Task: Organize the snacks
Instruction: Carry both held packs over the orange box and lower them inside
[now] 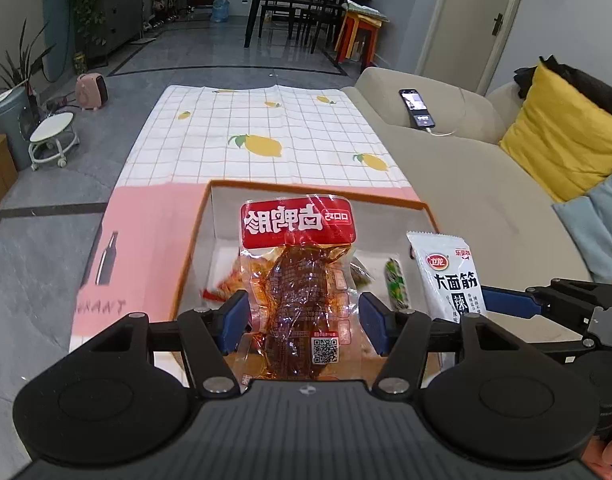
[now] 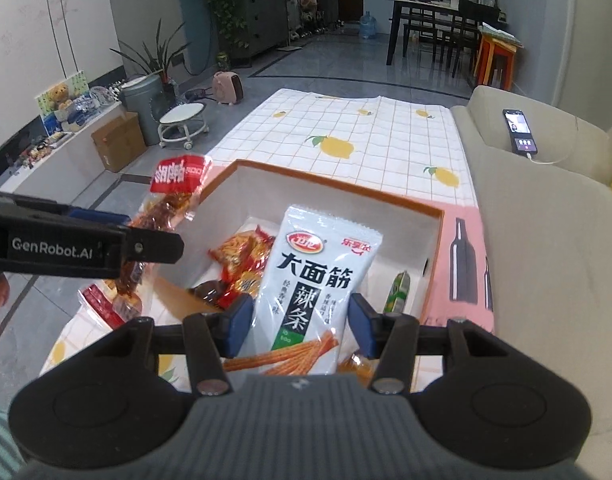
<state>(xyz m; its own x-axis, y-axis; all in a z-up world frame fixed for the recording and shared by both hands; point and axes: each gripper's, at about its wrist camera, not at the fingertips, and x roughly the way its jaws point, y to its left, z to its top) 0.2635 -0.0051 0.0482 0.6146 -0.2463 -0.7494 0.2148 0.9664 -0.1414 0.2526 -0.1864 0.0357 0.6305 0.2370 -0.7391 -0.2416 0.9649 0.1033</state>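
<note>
Left wrist view: the left gripper (image 1: 304,318) is clenched on a red-topped clear snack pack (image 1: 300,276), held above the orange-rimmed box (image 1: 194,248).
Box contents: a green packet (image 1: 397,284) and orange-red wrappers (image 1: 226,288).
Right wrist view: the right gripper (image 2: 302,326) grasps a white snack pack (image 2: 317,288) over the same box.
Pose: both grippers tilt downward, side by side.
</note>
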